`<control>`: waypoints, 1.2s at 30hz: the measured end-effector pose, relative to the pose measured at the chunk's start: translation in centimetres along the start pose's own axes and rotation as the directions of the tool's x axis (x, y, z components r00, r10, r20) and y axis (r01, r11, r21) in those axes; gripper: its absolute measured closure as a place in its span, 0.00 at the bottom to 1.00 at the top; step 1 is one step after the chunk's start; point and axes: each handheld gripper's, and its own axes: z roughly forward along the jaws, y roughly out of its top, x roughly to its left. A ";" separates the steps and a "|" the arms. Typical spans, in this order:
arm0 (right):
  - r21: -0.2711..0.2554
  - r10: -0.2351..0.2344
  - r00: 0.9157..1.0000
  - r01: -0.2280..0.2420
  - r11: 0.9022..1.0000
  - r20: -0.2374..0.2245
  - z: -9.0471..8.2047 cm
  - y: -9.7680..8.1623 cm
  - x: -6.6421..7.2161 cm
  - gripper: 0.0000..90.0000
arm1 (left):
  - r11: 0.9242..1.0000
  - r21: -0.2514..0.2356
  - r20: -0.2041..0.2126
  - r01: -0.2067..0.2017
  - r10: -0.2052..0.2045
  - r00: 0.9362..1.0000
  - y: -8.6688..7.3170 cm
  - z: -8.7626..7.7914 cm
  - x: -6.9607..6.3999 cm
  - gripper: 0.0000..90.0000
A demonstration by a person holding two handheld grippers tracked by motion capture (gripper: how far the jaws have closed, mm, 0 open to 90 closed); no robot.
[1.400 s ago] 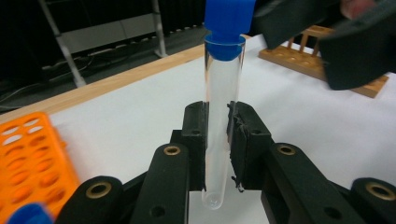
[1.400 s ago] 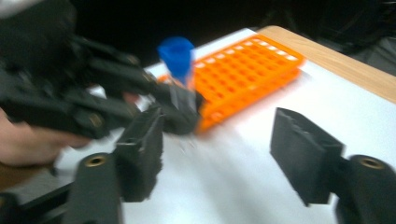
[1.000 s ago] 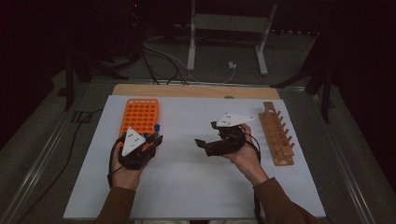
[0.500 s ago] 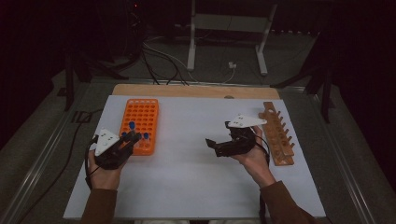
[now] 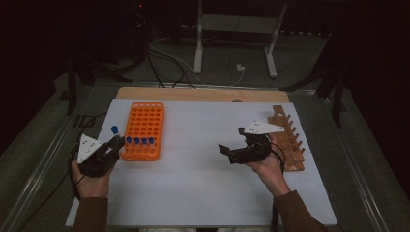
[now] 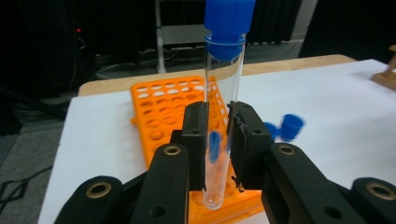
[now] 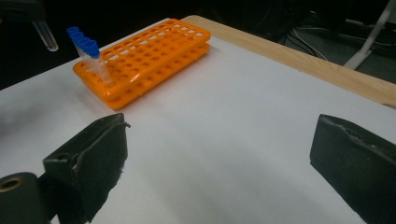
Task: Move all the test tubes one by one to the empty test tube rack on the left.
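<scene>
High view: white counter point(image 5: 193, 188) across the middle, wooden strip along its far edge. Orange rack point(image 5: 144, 126) lying on the left part of the counter, four blue-capped tubes point(image 5: 140, 141) standing in a row at its near end. Wooden peg rack point(image 5: 289, 139) on the right part, just behind the right hand. Left gripper point(image 5: 107, 148) just left of the orange rack, near its near corner, fingers point(image 6: 196, 135) clamped on a clear test tube point(image 6: 222, 107) with a blue cap; tube upright, lifted clear of the rack, round bottom hanging below the pads in the left gripper view, cap well above them. Same tube seen at the top left of the right gripper view, only its rounded tip point(image 7: 45, 35) in frame, off the rack's near left corner. Right gripper point(image 5: 231, 147) over bare counter between the two racks, well apart from the orange one, pointing toward it; fingers point(image 7: 100, 154) spread wide after just opening further, nothing between them but white surface.
</scene>
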 end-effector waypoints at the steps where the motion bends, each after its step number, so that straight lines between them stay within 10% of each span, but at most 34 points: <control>1: 0.000 -0.002 1.000 0.002 1.000 0.001 -0.1 0.0 0.0 0.05 | 1.000 0.004 -0.009 0.000 0.000 1.000 -0.2 0.2 0.2 0.87; 19: -0.013 0.013 1.000 -0.013 1.000 -0.006 -0.8 -1.0 -0.2 0.06 | 0.995 0.104 -0.062 -0.005 0.011 0.998 -3.2 4.9 1.1 0.87; 36: -0.012 0.022 1.000 -0.022 1.000 -0.015 -1.0 -2.1 -0.3 0.07 | 0.983 0.184 -0.070 -0.017 0.031 0.997 -4.8 4.9 0.8 0.87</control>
